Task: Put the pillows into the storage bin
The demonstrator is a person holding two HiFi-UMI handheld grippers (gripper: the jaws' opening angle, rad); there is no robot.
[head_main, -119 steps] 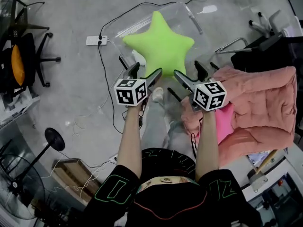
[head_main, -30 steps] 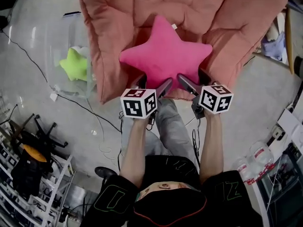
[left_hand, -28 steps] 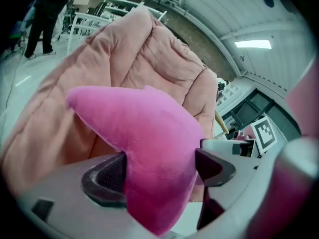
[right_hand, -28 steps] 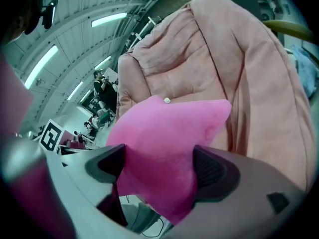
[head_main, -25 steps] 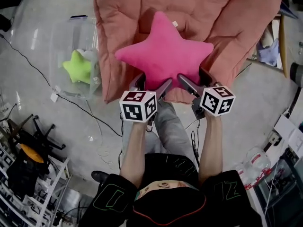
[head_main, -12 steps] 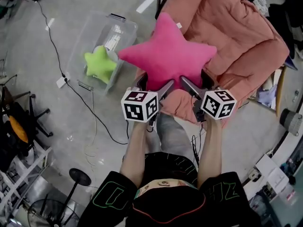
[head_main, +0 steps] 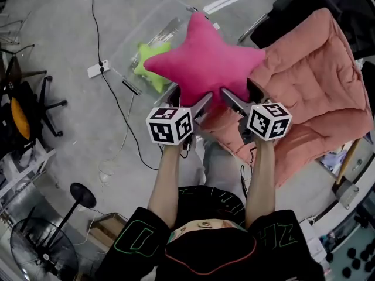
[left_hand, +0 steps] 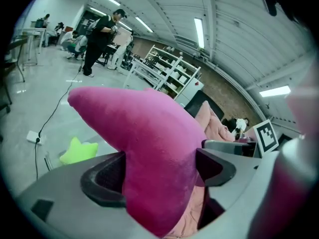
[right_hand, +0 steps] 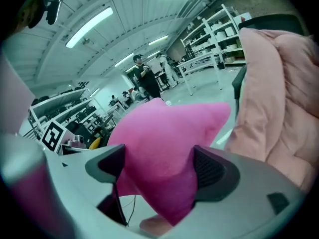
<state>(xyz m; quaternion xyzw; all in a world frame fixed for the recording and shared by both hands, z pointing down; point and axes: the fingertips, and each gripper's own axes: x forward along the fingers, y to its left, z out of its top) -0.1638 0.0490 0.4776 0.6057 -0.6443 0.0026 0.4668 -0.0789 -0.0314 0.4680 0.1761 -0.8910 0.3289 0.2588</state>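
Note:
A pink star pillow [head_main: 205,60] hangs in the air, held between both grippers. My left gripper [head_main: 190,99] is shut on its lower left point, and my right gripper [head_main: 241,95] is shut on its lower right point. The left gripper view shows the pink star pillow [left_hand: 149,148] squeezed between the left gripper [left_hand: 159,171] jaws. The right gripper view shows the pink star pillow [right_hand: 164,143] pinched in the right gripper [right_hand: 159,168]. A green star pillow [head_main: 151,63] lies in the clear storage bin [head_main: 126,51] on the floor, partly hidden behind the pink one.
A salmon padded lounge cushion [head_main: 310,86] spreads to the right. A power strip [head_main: 95,70] with a black cable lies left of the bin. An office chair [head_main: 23,107] and a fan stand [head_main: 82,195] are at the left. People stand far off [left_hand: 102,36].
Both grippers have carried the pink star pillow off the salmon cushion and leftward. It now hangs over the near edge of the bin with the green pillow.

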